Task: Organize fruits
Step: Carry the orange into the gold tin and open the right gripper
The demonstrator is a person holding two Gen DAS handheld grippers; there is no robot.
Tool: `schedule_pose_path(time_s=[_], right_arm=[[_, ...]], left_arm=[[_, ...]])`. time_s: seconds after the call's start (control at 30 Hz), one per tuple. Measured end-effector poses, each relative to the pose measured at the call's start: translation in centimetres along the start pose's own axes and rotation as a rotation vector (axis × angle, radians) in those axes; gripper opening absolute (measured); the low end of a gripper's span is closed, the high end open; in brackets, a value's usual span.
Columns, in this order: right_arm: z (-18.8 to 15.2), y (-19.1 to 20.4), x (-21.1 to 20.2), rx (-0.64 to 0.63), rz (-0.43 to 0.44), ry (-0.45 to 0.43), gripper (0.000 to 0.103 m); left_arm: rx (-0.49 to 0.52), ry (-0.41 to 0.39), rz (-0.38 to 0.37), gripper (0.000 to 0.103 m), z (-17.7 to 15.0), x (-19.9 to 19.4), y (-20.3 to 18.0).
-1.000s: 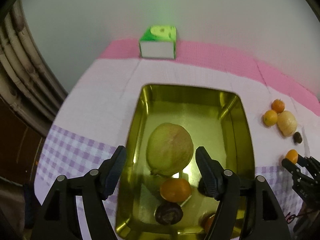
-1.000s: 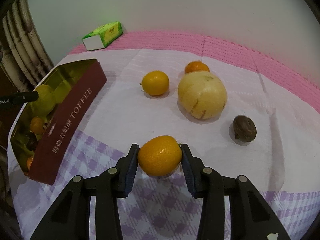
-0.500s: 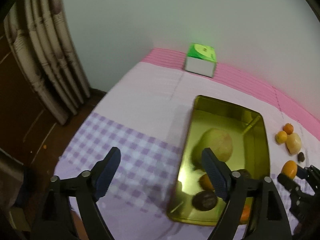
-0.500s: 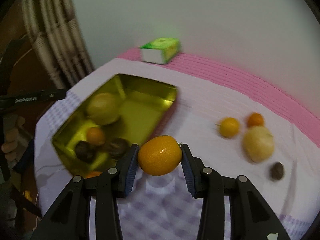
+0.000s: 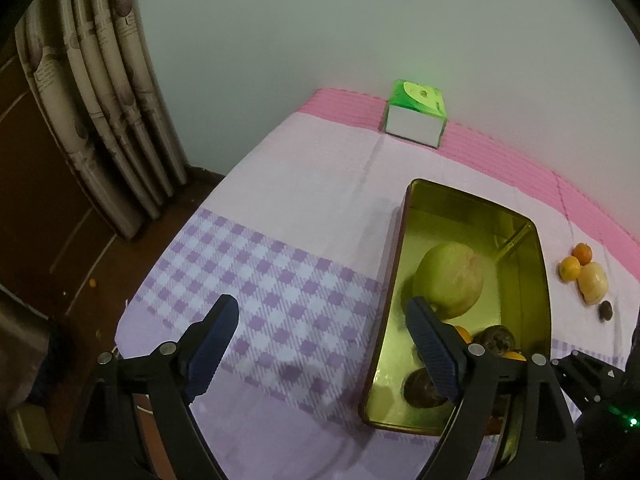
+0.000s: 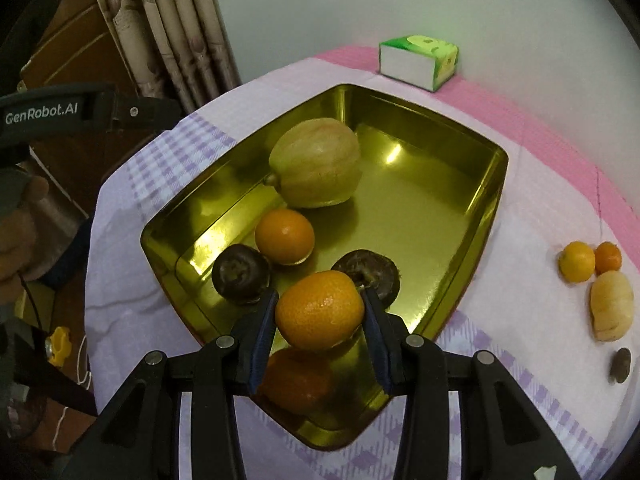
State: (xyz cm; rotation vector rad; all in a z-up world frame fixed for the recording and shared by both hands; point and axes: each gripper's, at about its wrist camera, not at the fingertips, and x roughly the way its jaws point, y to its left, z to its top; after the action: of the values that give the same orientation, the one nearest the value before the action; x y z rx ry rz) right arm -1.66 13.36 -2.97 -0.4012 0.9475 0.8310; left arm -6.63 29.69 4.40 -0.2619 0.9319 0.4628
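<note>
The right tongs [image 6: 320, 312] are clamped on an oval, dimpled orange [image 6: 320, 309], its long axis across the fingers, above the near end of the shiny golden tin [image 6: 486, 200]. The left tongs [image 5: 326, 344] are opening, nothing between them, over the checked cloth [image 5: 280, 280].

My fingers [image 6: 264, 336] pinch an orange [image 6: 320, 310] at frame centre, above the gold tin [image 6: 486, 200] holding a pale melon [image 6: 316, 162], another orange [image 6: 285, 236] and two dark fruits [image 6: 239, 273].
</note>
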Motion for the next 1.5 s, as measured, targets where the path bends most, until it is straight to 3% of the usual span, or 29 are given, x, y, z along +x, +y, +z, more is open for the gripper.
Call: schedule_pose_path(time_s=[0.73, 1.07, 1.5], right_arm=[[0.0, 0.8, 0.7, 0.013, 0.02, 0.018, 0.039], [0.3, 0.8, 1.1, -0.013, -0.04, 0.015, 0.039], [0.1, 0.8, 1.1, -0.012, -0.036, 0.017, 0.04]], left_arm=[[0.003, 0.01, 0.003, 0.086, -0.4, 0.1, -0.4], [0.017, 0.016, 0.0, 0.087, -0.7, 0.3, -0.6], [0.021, 0.022, -0.003, 0.087, -0.7, 0.4, -0.6]])
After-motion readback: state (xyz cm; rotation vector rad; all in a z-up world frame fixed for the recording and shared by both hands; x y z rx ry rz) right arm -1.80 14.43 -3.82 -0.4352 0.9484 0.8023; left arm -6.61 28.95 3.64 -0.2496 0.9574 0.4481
